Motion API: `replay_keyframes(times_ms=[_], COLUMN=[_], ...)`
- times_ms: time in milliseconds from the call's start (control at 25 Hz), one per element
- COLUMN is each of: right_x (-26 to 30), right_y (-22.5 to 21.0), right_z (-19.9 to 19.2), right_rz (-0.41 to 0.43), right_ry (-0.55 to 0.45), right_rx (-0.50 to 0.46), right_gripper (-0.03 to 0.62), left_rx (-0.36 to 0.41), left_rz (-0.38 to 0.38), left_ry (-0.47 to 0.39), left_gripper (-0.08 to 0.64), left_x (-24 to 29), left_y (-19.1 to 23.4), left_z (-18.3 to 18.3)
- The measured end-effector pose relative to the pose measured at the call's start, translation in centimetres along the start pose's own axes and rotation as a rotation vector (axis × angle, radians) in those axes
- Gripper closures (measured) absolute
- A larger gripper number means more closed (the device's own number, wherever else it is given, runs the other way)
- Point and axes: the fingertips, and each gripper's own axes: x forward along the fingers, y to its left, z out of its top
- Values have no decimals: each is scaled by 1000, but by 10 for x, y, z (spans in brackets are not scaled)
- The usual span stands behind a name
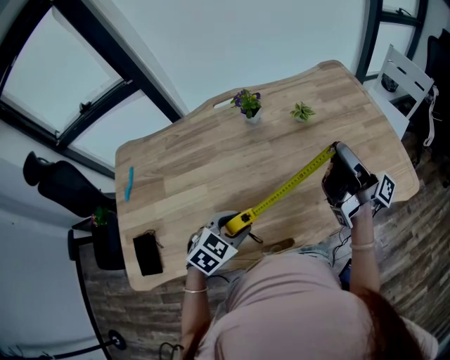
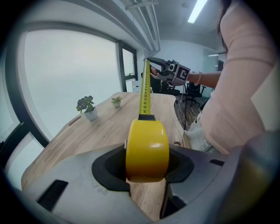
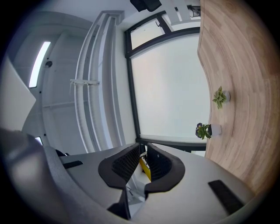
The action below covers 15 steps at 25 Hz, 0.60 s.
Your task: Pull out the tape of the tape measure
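1. Jaws in the head view: the left gripper [image 1: 232,230] is clamped on the yellow tape measure case [image 1: 239,222] at the near edge of the wooden table [image 1: 183,169]. The right gripper [image 1: 336,150] pinches the end of the tape [image 1: 292,184] toward the right edge. The tape runs straight between the two. A flowering pot plant [image 1: 247,104] and a small green pot plant [image 1: 302,111] stand near the far edge. A blue strip [image 1: 129,184] lies by the left edge, and a flat black thing [image 1: 148,253] lies at the near left corner. A dark-framed window [image 1: 70,84] lies beyond the table's left side.
2. Left gripper view: the jaws stand moderately apart, their pads pressed on both sides of the case, which sits upright between them. The tape climbs away from the case to the right gripper, which is held in the air. Black numerals run along the tape, too small to read surely. A ceiling light [image 2: 197,9] glows overhead.
3. Right gripper view: the jaws are nearly together, nipping the yellow tape end between their ribbed pads. The table shows along the picture's right side, with both plants at its edge against the pale window.
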Motion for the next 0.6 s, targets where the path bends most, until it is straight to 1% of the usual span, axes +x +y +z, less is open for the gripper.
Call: replay_keyframes(times_ms=[280, 600], right_x=[2, -2], right_y=[-7, -19], right_z=[-9, -19], right_rz=[-18, -40], right_ry=[23, 28], right_rx=[23, 55], right_gripper=[548, 549], left_rx=[7, 19], left_rz=[3, -1], left_ry=[-13, -25], left_gripper=[393, 393], left_x=[5, 13], left_y=[-2, -3], left_z=[14, 25])
